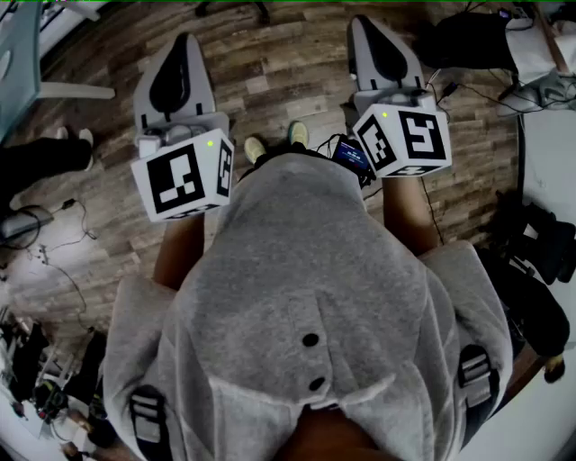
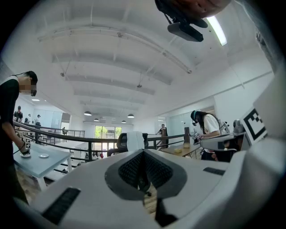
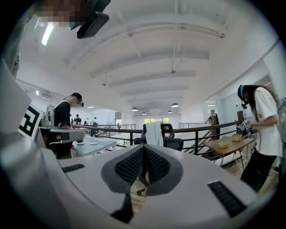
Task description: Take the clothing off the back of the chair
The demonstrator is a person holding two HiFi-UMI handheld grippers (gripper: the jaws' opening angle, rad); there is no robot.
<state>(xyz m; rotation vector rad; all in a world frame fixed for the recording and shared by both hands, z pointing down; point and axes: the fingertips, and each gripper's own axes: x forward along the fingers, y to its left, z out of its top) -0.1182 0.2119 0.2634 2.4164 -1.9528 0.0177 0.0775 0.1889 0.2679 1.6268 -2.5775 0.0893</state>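
A white piece of clothing (image 3: pixel 154 133) hangs over the back of a dark office chair (image 3: pixel 173 143) some way ahead, in front of a black railing. The left gripper view shows the same clothing (image 2: pixel 134 140) on the chair (image 2: pixel 119 143), small and far off. My left gripper (image 2: pixel 143 153) and my right gripper (image 3: pixel 144 150) both point level toward it, jaws together, with nothing between them. From the head view the left gripper (image 1: pixel 184 45) and right gripper (image 1: pixel 371 25) are held out side by side over the wooden floor, well short of the chair.
A black railing (image 3: pixel 196 129) runs behind the chair. A pale table (image 3: pixel 96 144) with a person in black (image 3: pixel 67 112) stands at the left. At the right, a person in white (image 3: pixel 263 129) is at a wooden desk (image 3: pixel 230 145). Dark bags (image 1: pixel 531 243) lie to my right.
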